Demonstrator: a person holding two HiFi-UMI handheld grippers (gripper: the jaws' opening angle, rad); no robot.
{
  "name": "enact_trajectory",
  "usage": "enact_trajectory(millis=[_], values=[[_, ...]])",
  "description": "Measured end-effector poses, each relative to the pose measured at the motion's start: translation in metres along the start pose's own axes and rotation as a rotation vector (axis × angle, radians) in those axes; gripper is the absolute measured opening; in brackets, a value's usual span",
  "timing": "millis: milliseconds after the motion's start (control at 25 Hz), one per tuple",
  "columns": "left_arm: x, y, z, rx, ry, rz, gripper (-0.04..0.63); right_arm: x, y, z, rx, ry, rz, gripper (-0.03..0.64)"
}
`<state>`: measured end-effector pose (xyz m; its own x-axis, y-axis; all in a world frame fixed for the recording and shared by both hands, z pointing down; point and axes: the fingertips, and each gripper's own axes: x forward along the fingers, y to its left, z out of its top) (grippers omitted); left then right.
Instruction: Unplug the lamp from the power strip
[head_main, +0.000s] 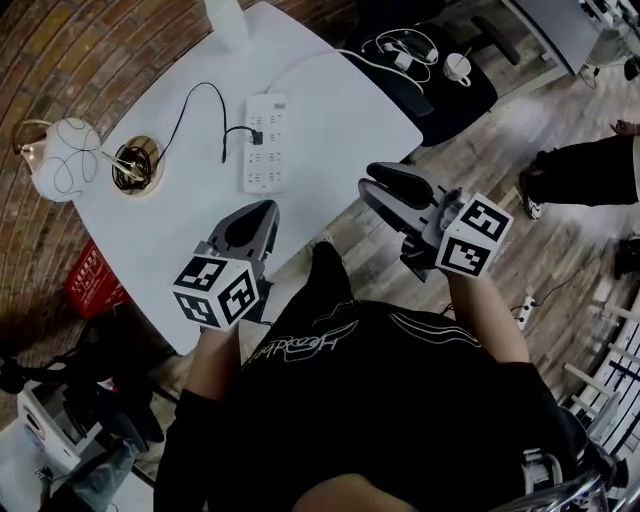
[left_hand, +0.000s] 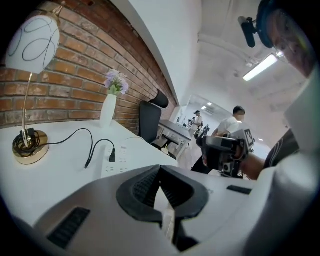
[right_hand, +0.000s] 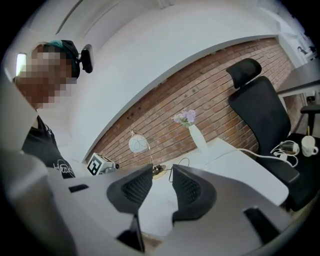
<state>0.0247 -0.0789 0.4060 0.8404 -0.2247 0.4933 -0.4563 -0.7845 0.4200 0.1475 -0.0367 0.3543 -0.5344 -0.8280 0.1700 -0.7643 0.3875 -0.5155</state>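
Observation:
A white power strip (head_main: 265, 143) lies on the white table (head_main: 340, 110). A black plug (head_main: 248, 131) sits in the strip, and its cord (head_main: 190, 100) runs to the lamp's gold base (head_main: 137, 164) under a white globe shade (head_main: 62, 158). Both grippers hover at the table's near edge, short of the strip. My left gripper (head_main: 268, 208) is shut and holds nothing; in its own view the pads meet at the left gripper (left_hand: 160, 169), with the plug (left_hand: 112, 156) beyond. My right gripper (head_main: 368, 185) is open and empty; in its own view the right gripper (right_hand: 162, 172) faces the lamp (right_hand: 138, 144).
A white vase (head_main: 225, 20) with purple flowers stands at the table's far edge. A black office chair (head_main: 440, 85) at the right end carries white cables and a cup (head_main: 458, 67). Another person's legs (head_main: 590, 170) are at the right. A second strip (head_main: 525, 310) lies on the wooden floor.

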Motion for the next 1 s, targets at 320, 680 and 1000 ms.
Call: enact_trajectory(millis=[320,680,1000], values=[[0.039,0.064,0.005,-0.1,0.037,0.05,0.003,0.079,-0.049,0.007,-0.025,0.118,0.112,0.154],[0.059,0.096,-0.007,-0.202,0.048,0.121,0.003,0.148,-0.058,-0.009,-0.243,0.314,0.244,0.167],[0.069,0.111,-0.014,-0.214,-0.035,0.239,0.003,0.187,-0.064,-0.039,-0.418,0.42,0.342,0.169]])
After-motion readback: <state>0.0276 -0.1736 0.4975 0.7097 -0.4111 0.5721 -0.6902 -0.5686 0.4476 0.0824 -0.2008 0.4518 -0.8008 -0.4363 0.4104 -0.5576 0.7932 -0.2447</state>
